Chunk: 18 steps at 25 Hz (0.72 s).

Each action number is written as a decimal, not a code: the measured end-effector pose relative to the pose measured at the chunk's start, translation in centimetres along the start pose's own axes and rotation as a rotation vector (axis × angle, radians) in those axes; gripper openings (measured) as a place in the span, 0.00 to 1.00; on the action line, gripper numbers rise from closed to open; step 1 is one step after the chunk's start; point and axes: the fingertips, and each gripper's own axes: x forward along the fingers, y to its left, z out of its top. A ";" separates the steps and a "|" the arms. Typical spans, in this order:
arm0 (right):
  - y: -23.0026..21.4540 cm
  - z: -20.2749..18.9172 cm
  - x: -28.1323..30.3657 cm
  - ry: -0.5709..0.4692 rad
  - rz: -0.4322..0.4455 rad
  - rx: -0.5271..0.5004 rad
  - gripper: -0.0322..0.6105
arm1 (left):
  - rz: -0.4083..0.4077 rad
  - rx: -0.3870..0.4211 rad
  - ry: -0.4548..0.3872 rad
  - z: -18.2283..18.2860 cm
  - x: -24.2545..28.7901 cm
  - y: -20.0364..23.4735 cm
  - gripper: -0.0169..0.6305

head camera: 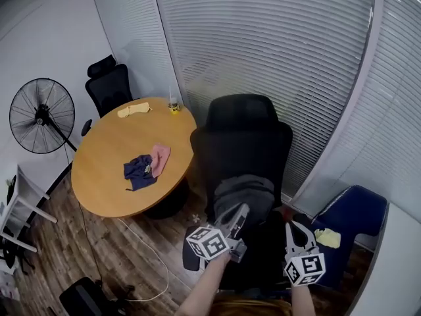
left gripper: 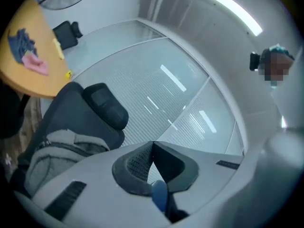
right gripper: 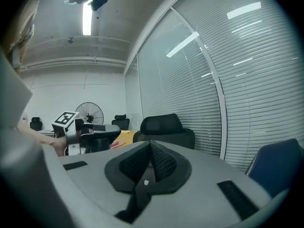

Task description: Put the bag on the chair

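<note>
A grey bag rests on the seat of a black office chair, leaning against its backrest. In the left gripper view the bag lies at lower left, under the chair's headrest. My left gripper is just in front of the bag, tilted over its near edge, jaws shut with nothing between them. My right gripper is to the right of the seat, clear of the bag, its pads closed together and empty. The chair stands ahead of it.
A round wooden table to the left carries a blue cloth, a pink cloth, a yellow cloth and a small bottle. Behind it are a second black chair and a fan. A blue chair stands at right, blinds behind.
</note>
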 end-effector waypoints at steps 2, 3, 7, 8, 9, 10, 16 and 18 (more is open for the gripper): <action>0.2 0.3 -0.6 -0.011 -0.006 -0.009 0.07 | 0.050 0.125 0.041 0.0 -0.7 -1.0 0.06; 0.3 0.5 -0.8 -0.014 -0.009 -0.013 0.07 | 0.077 0.179 0.057 0.1 -1.0 -1.4 0.06; 1.1 0.8 -1.3 -0.027 0.003 -0.020 0.07 | 0.132 0.284 0.061 1.0 -2.6 -2.2 0.06; 1.3 0.9 -1.4 -0.029 0.007 -0.022 0.07 | 0.141 0.299 0.060 1.2 -2.9 -2.3 0.06; 1.5 1.0 -1.5 -0.031 0.011 -0.024 0.07 | 0.150 0.316 0.063 1.3 -3.2 -2.4 0.06; 1.6 1.0 -1.6 -0.033 0.014 -0.025 0.07 | 0.159 0.335 0.068 1.4 -3.5 -2.5 0.06; 2.1 1.3 -2.3 -0.045 0.022 -0.028 0.07 | 0.186 0.398 0.094 1.0 -4.3 -3.1 0.06; 2.1 1.2 -2.4 -0.047 0.024 -0.029 0.07 | 0.187 0.403 0.101 0.7 -4.4 -3.2 0.06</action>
